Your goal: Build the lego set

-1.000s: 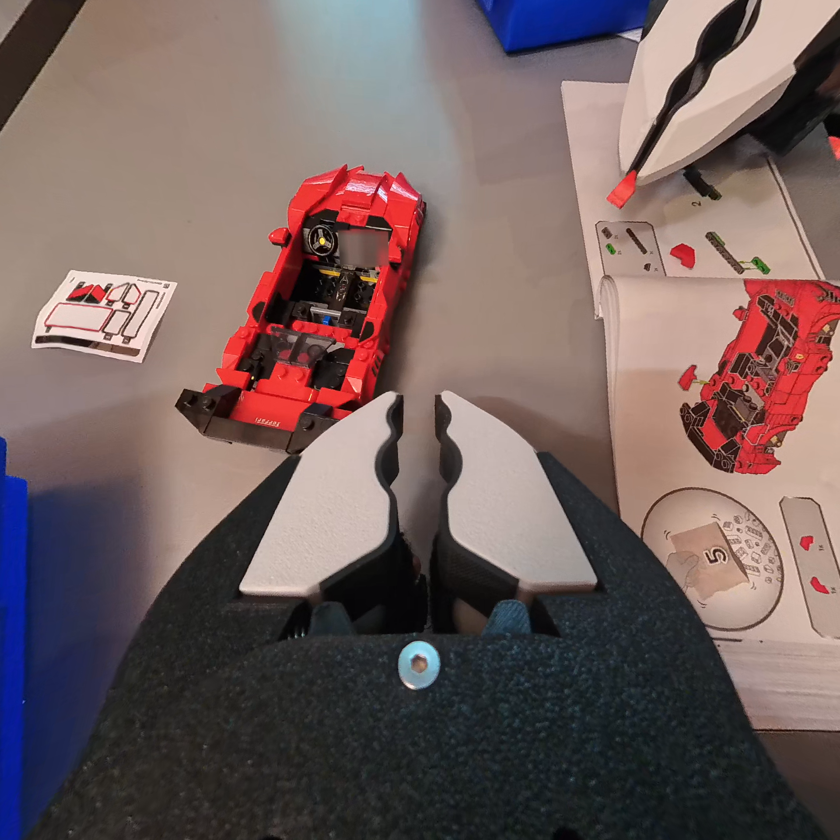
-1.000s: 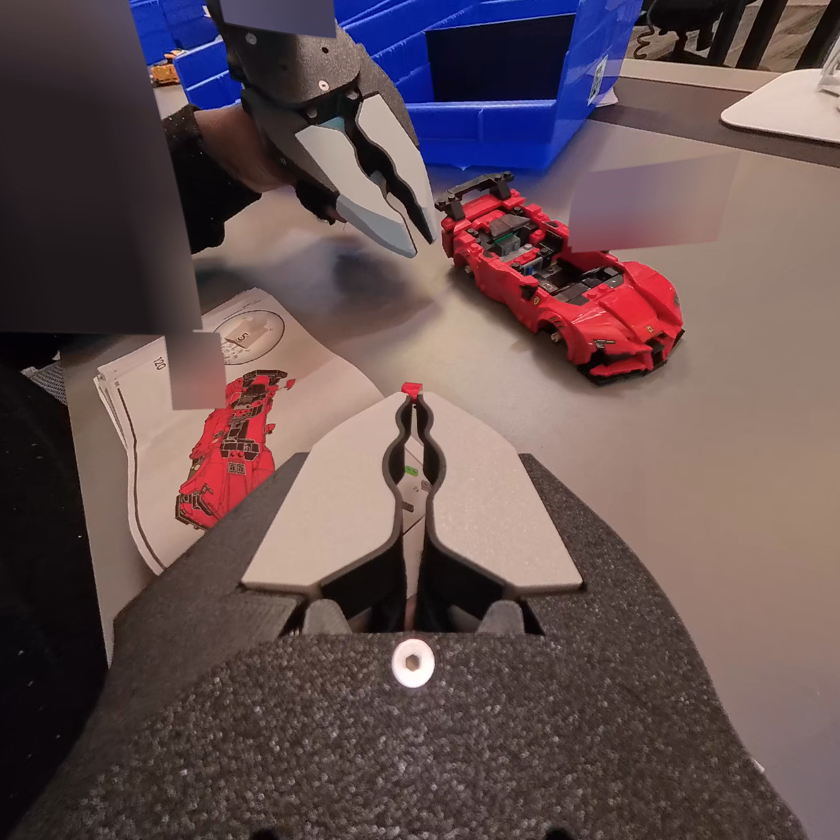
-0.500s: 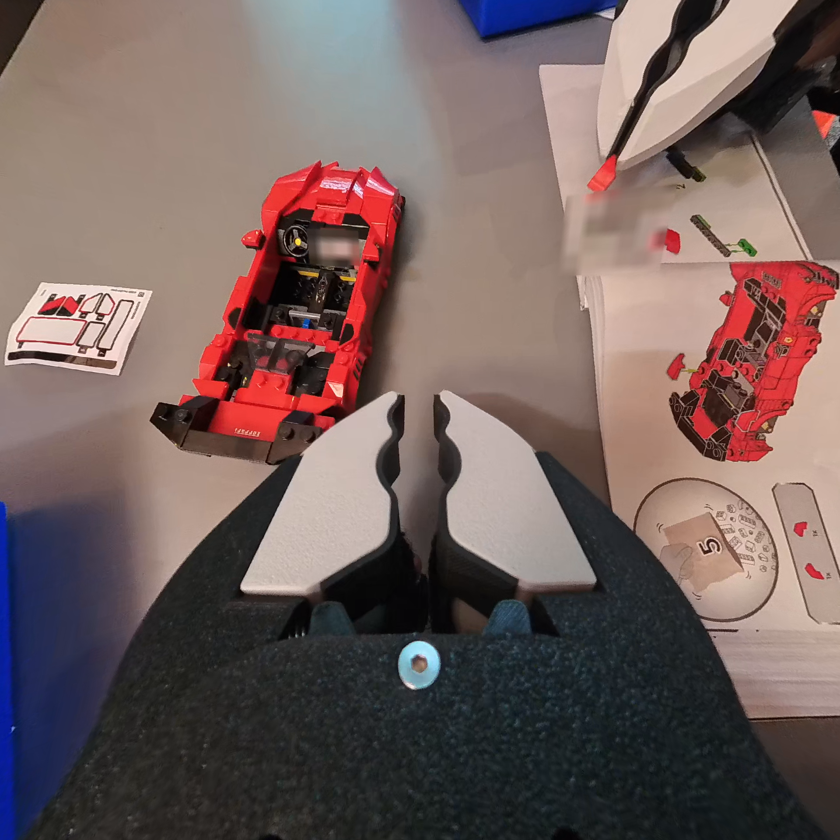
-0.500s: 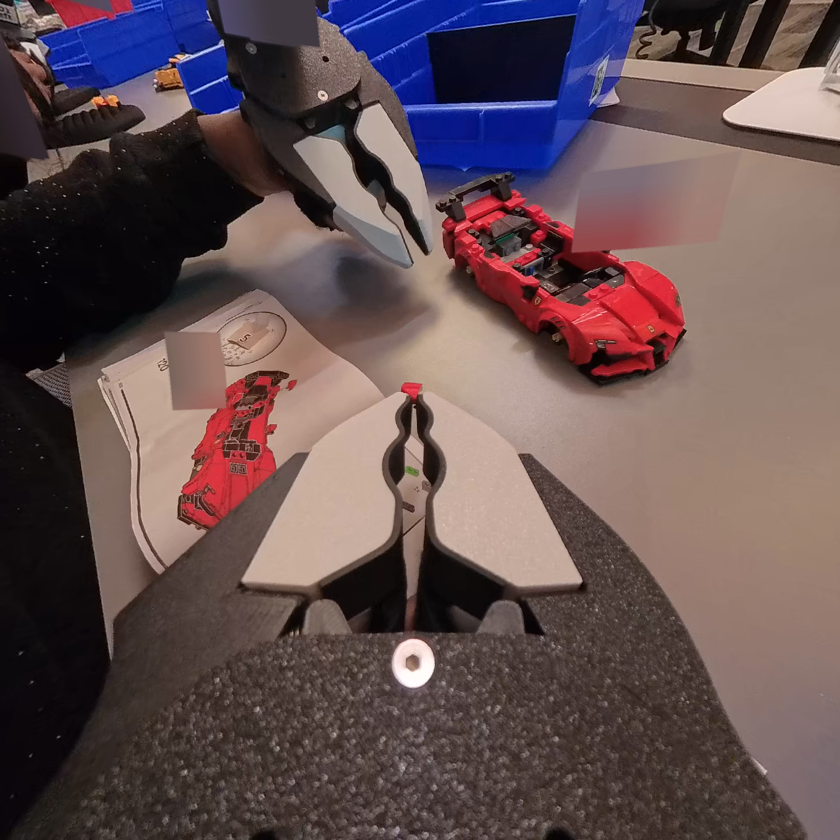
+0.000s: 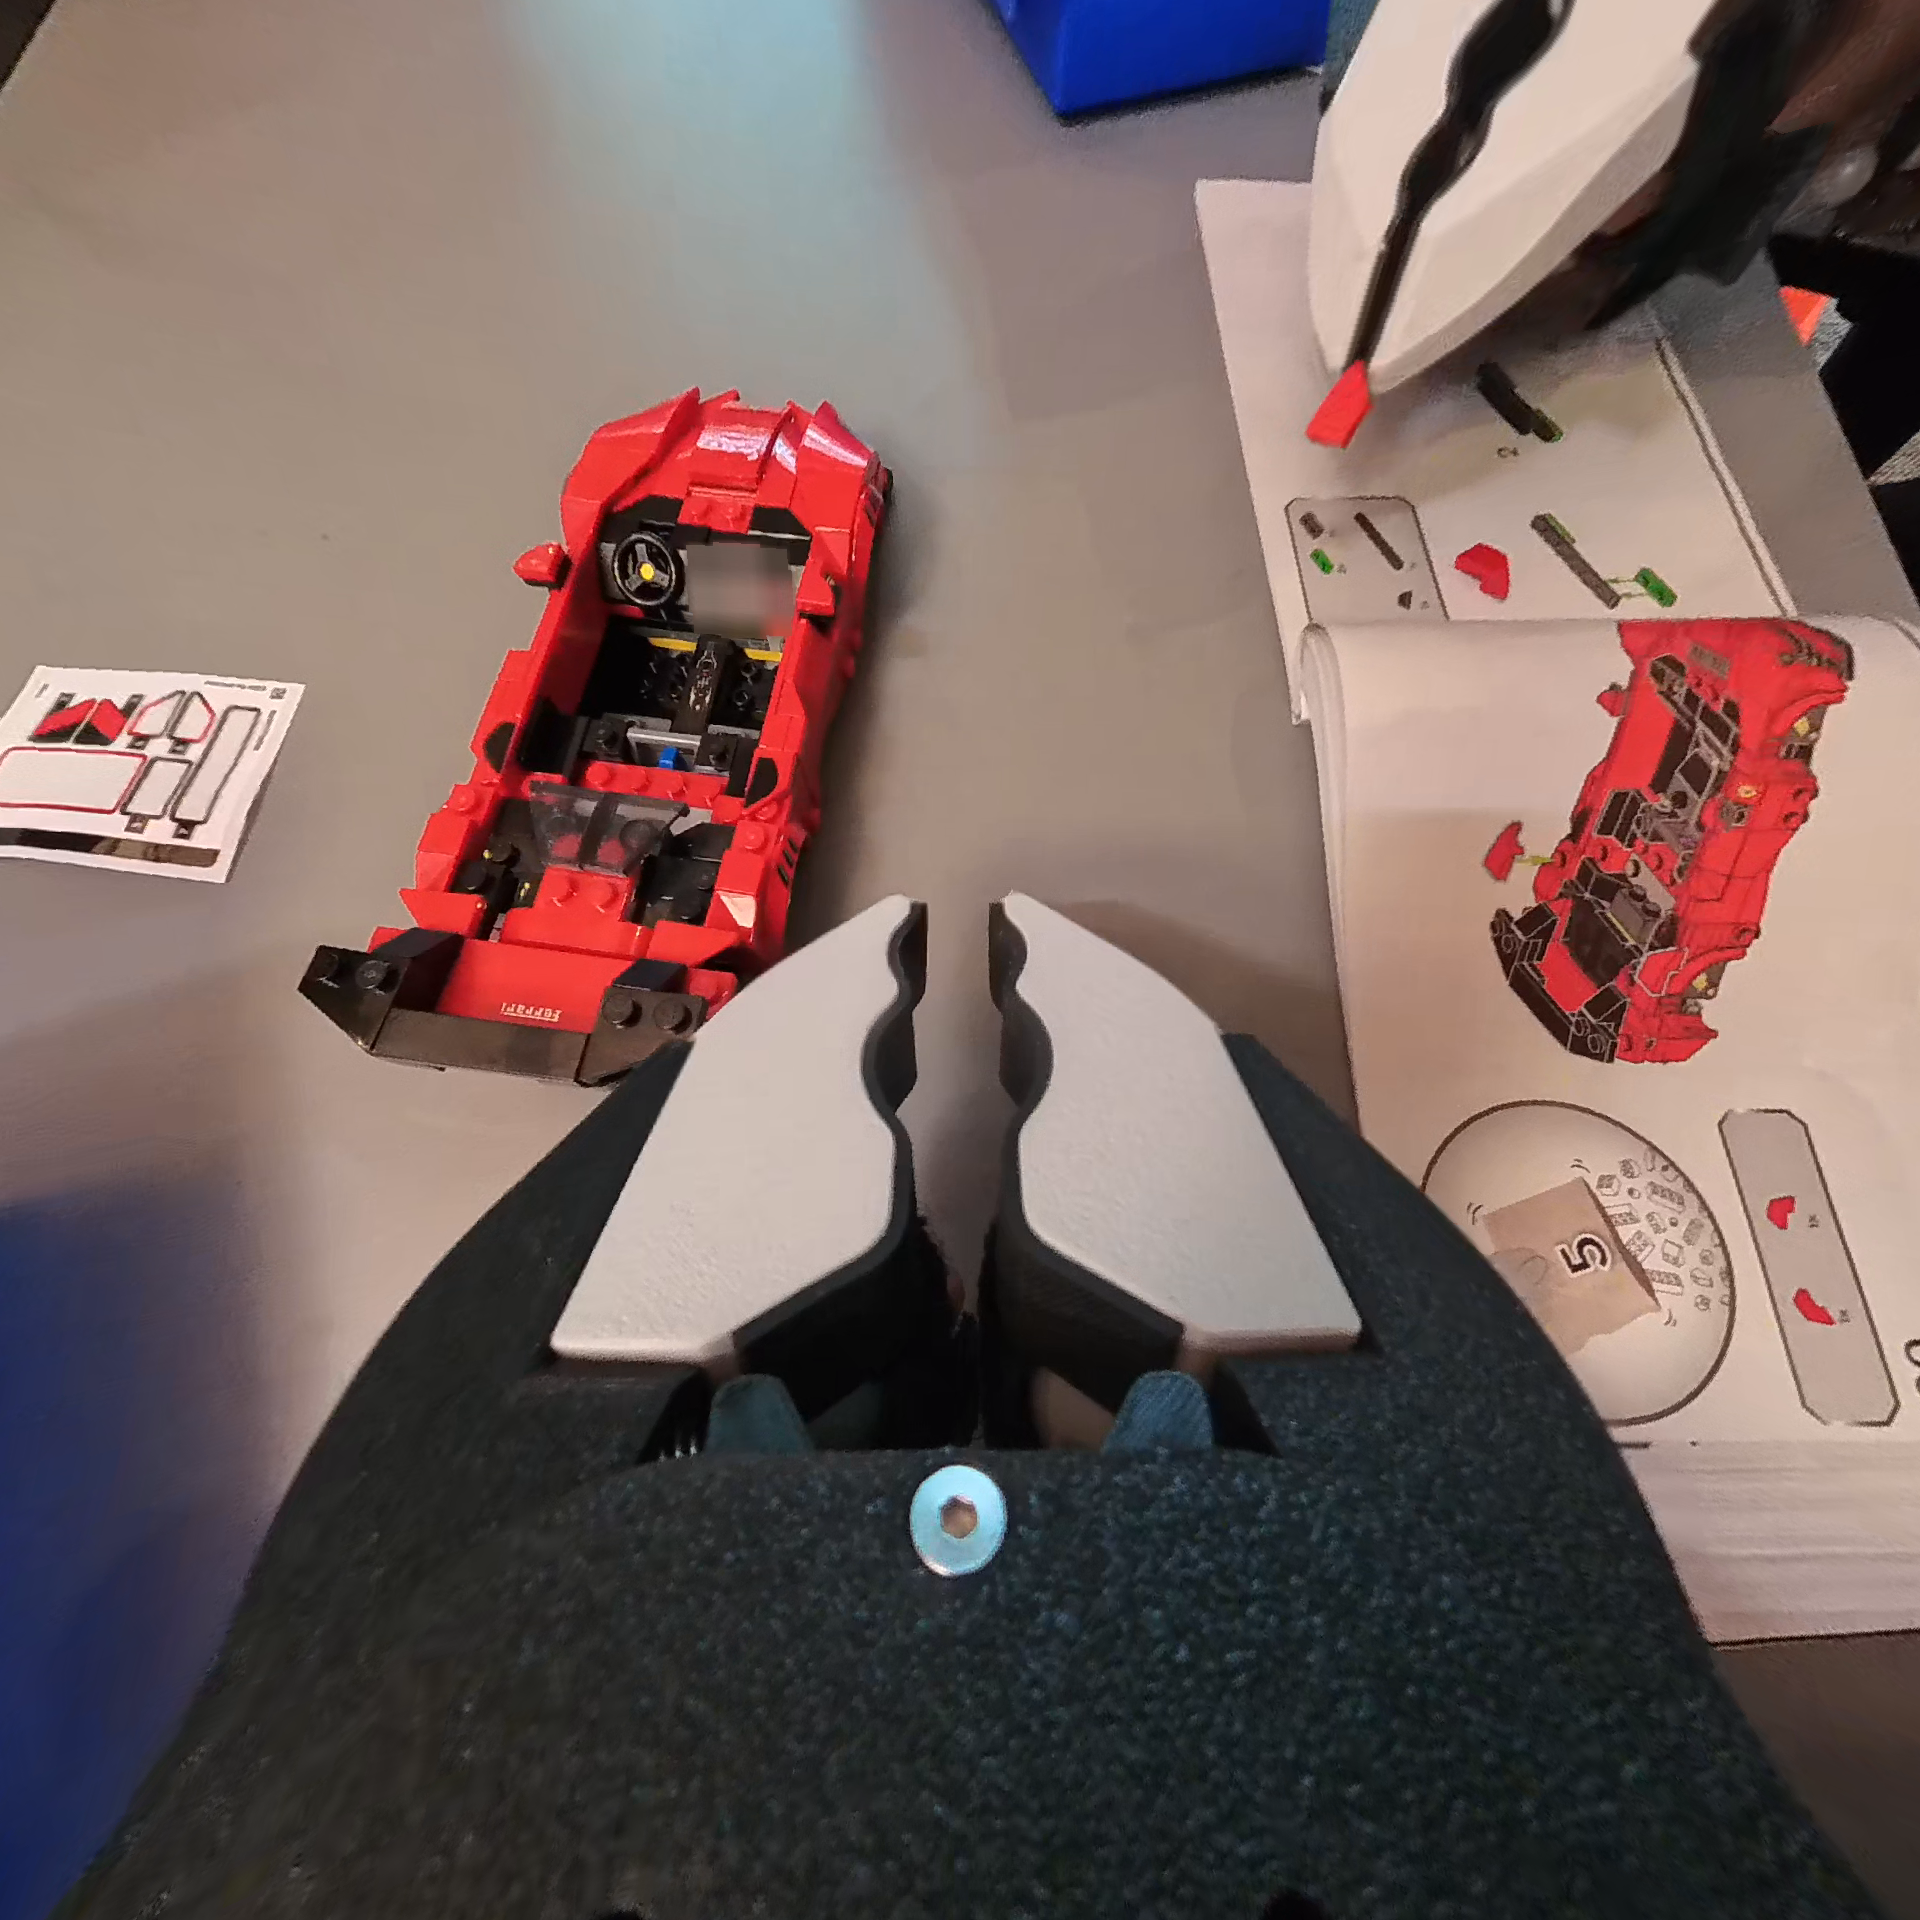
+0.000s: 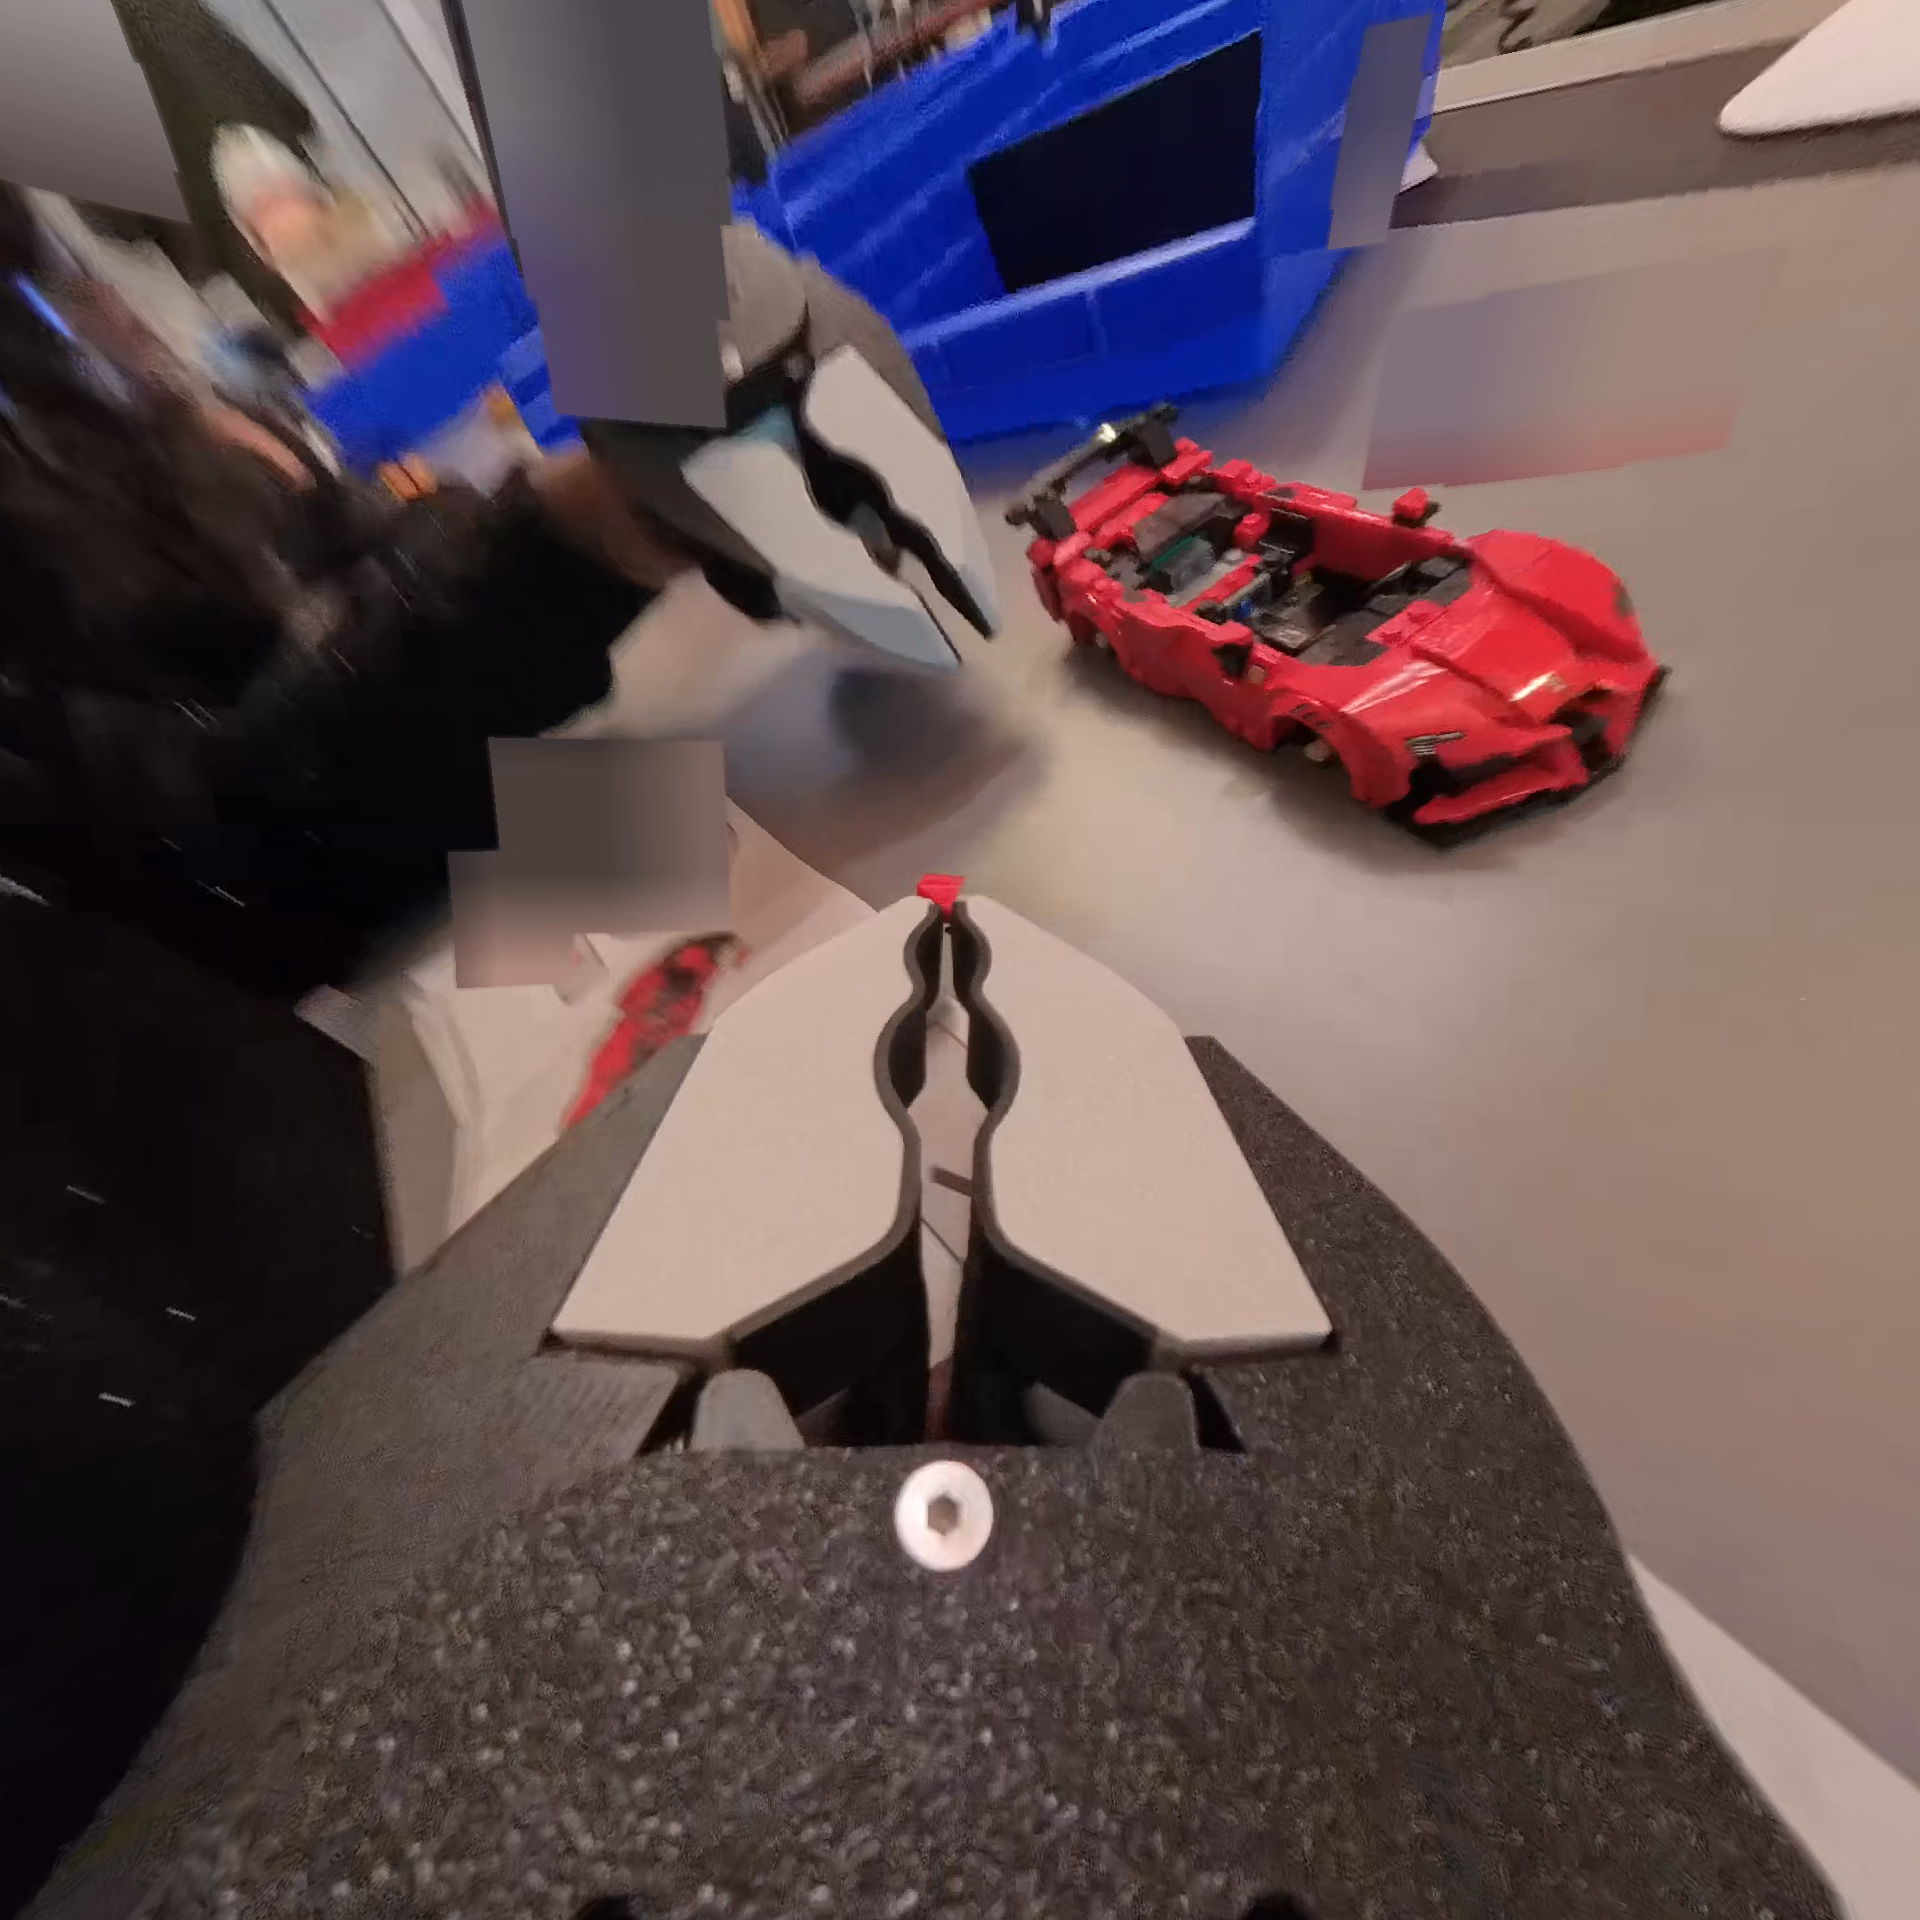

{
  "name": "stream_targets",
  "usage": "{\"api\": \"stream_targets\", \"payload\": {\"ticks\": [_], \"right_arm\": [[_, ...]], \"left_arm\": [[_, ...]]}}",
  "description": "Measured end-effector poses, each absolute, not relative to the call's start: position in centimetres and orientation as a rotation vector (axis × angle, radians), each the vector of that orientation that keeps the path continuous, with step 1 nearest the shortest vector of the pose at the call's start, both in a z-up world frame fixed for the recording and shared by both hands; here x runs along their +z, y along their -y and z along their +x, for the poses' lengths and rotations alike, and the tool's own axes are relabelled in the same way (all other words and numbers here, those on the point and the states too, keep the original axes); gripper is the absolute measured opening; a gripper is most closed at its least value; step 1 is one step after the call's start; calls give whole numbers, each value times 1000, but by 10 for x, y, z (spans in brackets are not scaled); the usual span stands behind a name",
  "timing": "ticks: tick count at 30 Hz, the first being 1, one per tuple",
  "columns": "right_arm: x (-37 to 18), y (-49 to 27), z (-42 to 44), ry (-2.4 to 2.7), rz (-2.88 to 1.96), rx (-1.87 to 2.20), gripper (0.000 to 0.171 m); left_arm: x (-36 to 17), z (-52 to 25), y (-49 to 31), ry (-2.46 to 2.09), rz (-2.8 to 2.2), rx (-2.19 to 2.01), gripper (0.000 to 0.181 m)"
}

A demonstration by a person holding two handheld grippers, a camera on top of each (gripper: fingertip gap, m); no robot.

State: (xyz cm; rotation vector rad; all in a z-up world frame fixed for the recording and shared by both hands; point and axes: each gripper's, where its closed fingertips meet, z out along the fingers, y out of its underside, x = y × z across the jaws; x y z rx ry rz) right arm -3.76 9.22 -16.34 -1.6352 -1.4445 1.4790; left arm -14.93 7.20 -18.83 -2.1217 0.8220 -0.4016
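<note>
A partly built red Lego car (image 5: 655, 748) stands on the grey table, roof open; it also shows in the right wrist view (image 6: 1351, 623). My left gripper (image 5: 956, 914) hovers just behind the car's black rear bumper, its jaws a little apart and empty. My right gripper (image 6: 940, 904) is shut on a small red piece (image 6: 940, 888) at its very tips. In the left wrist view the right gripper (image 5: 1361, 364) holds that red piece (image 5: 1340, 400) above the open instruction booklet (image 5: 1662, 935), to the right of the car.
A white sticker sheet (image 5: 135, 769) lies left of the car. A blue bin (image 6: 1091, 208) stands behind the car. A person's dark sleeve (image 6: 260, 644) holds the left gripper (image 6: 961, 623). A white flat object (image 6: 1818, 83) lies at the far right. Spacing between my two grippers at the tips: around 12 cm. My right tips are about 45 cm from the white flat object (image 6: 1818, 83), my left tips only 40 cm.
The right wrist view has blurred and shifted: my right gripper is moving with the red piece still pinched. The left gripper drifted slightly right earlier and kept the same small gap.
</note>
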Motion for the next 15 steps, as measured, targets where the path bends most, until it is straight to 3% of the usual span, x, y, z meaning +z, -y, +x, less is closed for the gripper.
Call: {"api": "stream_targets", "payload": {"ticks": [5, 15], "right_arm": [[-144, -102, -42, 1207, -1711, 1748, 1], [-138, -98, -63, 1570, -1366, 1397, 1]], "left_arm": [[-186, -147, -71, -825, -2110, -427, 10], [-181, -148, -69, -820, -2082, -457, 10]]}}
